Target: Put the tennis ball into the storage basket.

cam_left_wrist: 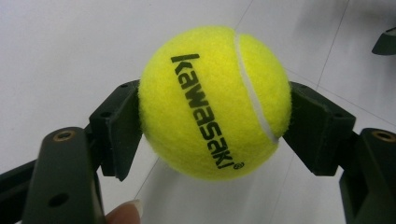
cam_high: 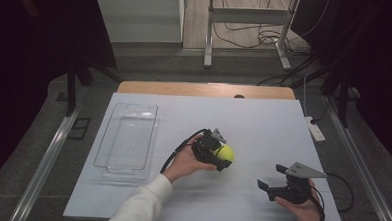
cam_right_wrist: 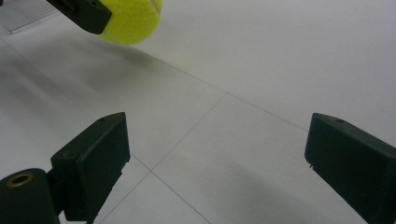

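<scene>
Two black jaws rise from the bottom of the left gripper view, and they squeeze a yellow tennis ball [cam_left_wrist: 215, 102] from both sides, so the left gripper [cam_left_wrist: 215, 116] is closed tight on the ball. Black letters on the ball spell "kawasaki", and a white seam curves down its right part. A fingertip [cam_left_wrist: 125, 213] peeks in at the bottom edge. In the high view the left gripper [cam_high: 213, 150] sits just left of the middle of the frame, held by a hand [cam_high: 186, 162] in a white sleeve [cam_high: 142, 203], and the ball [cam_high: 225, 153] is on its right end, over the white table [cam_high: 263, 128]. A see-through tray [cam_high: 127, 137] lies on the table at the left of the frame, well apart from the ball. The right gripper [cam_high: 271, 180] is at the lower right of the frame, near the front edge of the table. In the right gripper view its two jaws stand wide apart with just white table between them, so it is open. The ball [cam_right_wrist: 133, 18] shows at the upper left of that view.
</scene>
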The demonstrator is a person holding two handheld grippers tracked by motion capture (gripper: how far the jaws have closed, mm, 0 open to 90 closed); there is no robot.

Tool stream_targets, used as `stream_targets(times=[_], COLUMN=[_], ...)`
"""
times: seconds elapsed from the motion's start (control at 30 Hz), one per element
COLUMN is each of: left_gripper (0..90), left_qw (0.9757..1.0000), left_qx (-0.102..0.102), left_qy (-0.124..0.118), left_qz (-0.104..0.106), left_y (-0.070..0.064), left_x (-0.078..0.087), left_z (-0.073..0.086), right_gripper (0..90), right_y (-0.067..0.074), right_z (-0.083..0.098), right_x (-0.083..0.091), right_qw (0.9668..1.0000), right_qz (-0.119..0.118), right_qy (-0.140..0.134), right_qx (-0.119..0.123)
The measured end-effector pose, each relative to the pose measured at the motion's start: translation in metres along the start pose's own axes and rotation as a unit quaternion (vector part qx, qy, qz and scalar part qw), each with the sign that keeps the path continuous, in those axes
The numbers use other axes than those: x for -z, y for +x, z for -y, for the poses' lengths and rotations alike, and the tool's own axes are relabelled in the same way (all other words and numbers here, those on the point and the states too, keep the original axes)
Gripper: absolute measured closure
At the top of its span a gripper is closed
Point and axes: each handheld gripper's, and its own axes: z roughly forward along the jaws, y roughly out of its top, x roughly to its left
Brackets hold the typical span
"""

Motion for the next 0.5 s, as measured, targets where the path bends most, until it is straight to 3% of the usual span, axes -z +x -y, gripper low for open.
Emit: stream_targets(times=[0.5], left_gripper=[26.2], left_qw=[0.9999], left_qx=[-0.001], left_qy=[-0.014], left_qz=[-0.005], left_y=[0.000], left_x=[0.012], left_z=[0.004], right_gripper=[6.9], right_y=[0.000], right_z=[0.001], right_x=[0.000], right_qw=[1.0000], right_qz=[0.000], right_qy=[0.001], right_qx=[0.000])
